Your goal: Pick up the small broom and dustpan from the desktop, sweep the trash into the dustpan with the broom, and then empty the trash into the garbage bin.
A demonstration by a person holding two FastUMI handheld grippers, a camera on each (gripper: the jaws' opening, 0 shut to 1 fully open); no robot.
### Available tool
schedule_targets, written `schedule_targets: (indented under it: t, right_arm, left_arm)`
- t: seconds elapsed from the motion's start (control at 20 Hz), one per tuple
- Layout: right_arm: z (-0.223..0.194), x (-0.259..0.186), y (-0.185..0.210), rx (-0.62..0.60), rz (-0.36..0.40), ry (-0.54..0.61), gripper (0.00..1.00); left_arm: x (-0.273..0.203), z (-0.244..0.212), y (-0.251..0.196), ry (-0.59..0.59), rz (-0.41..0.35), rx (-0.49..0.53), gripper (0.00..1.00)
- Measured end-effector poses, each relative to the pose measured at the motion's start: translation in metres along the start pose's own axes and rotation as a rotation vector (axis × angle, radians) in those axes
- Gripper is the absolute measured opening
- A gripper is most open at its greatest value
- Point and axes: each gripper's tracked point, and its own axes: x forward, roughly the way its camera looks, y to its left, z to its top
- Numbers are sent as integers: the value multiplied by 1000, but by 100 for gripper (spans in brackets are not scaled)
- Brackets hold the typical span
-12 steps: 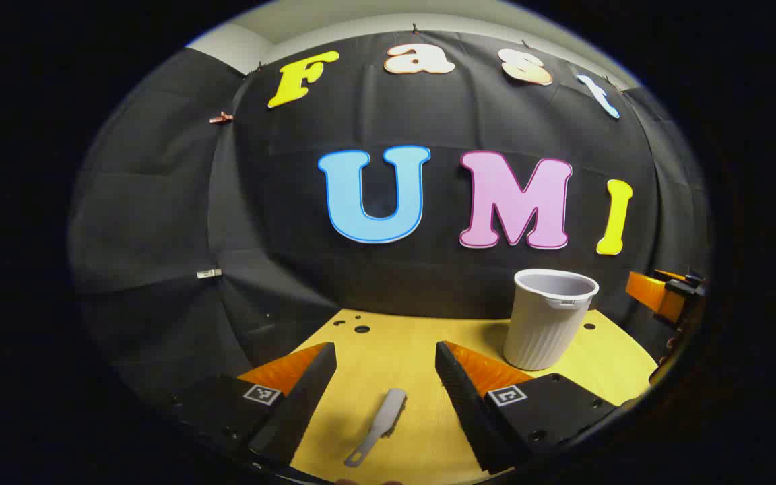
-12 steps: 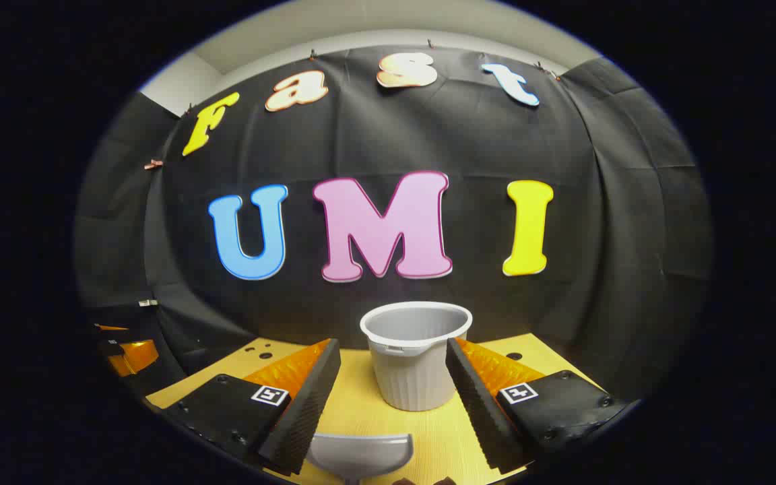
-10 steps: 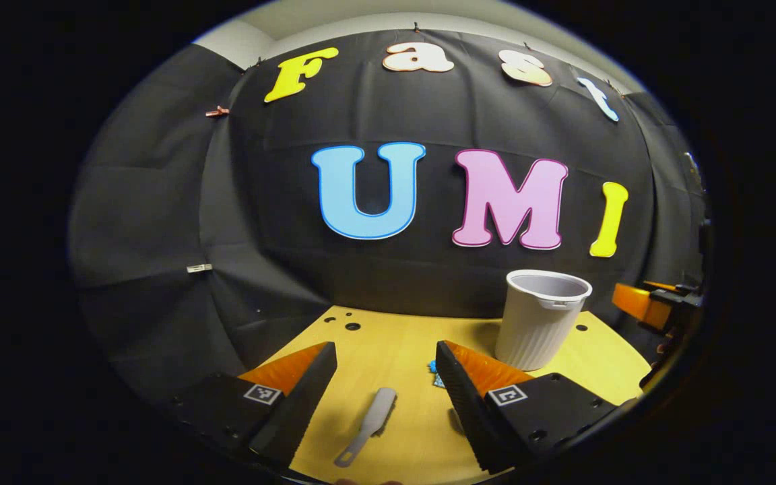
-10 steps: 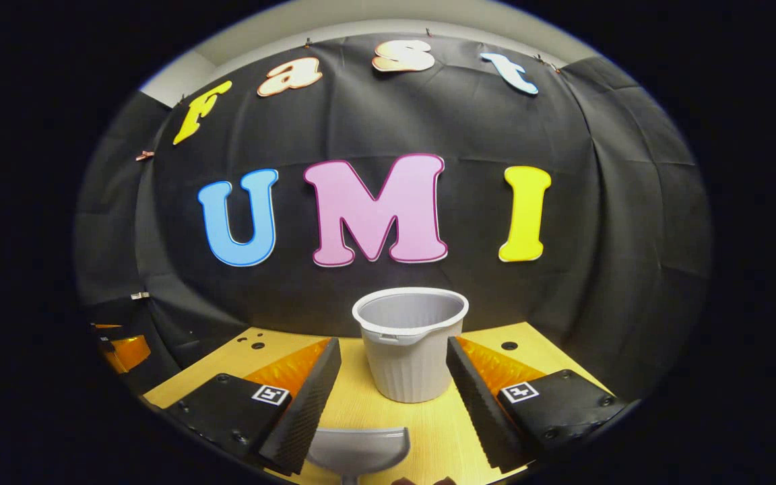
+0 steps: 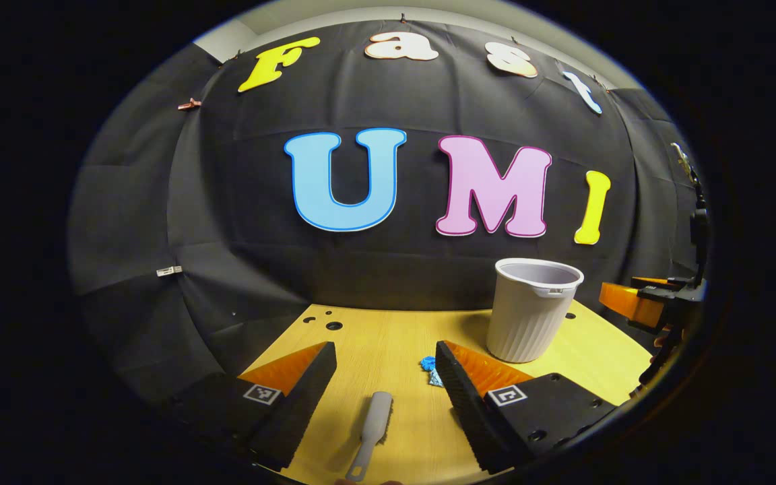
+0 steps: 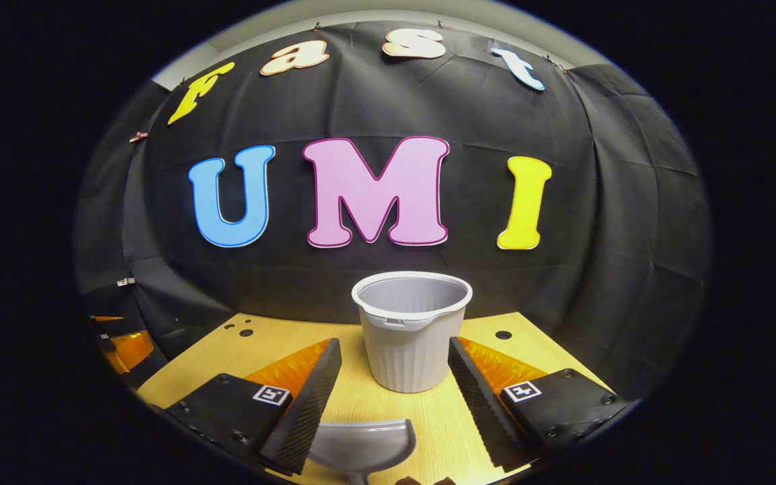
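Observation:
In the left gripper view a small grey broom (image 5: 370, 431) lies on the yellow desktop (image 5: 388, 337), low between the fingers of my open left gripper (image 5: 386, 357), which hovers above it. Blue crumpled trash (image 5: 430, 367) sits beside the right finger. A grey ribbed garbage bin (image 5: 529, 310) stands upright at the right. In the right gripper view a grey dustpan (image 6: 361, 444) lies on the desktop (image 6: 273, 343) under my open right gripper (image 6: 395, 353), with the garbage bin (image 6: 411, 330) straight ahead beyond the fingertips.
The black cloth wall closes off the desktop's far edge. Small holes (image 5: 334, 325) dot the far left of the desktop. The other gripper (image 5: 644, 303) shows at the right edge of the left gripper view, and the other gripper (image 6: 122, 347) at the left edge of the right gripper view.
Both views have tilted down and drawn back a little, so more desktop shows. The blue trash has come into sight by the left gripper's right finger. Both grippers stay open.

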Motion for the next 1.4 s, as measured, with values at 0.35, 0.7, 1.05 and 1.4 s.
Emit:
schedule_targets:
  t: [0.35, 0.7, 1.05, 1.4]
  right_arm:
    - [-15, 7, 10, -8, -5, 40, 99]
    - [-34, 10, 14, -15, 9, 84, 99]
    - [-56, 9, 1, -9, -20, 145, 99]
    - [-86, -2, 2, -37, -12, 248, 99]
  left_arm:
    - [14, -14, 5, 42, -32, -17, 95]
    - [24, -74, 5, 254, -75, 13, 96]
    - [23, -166, 4, 541, -117, 65, 96]
    - [29, -247, 18, 821, -120, 132, 96]
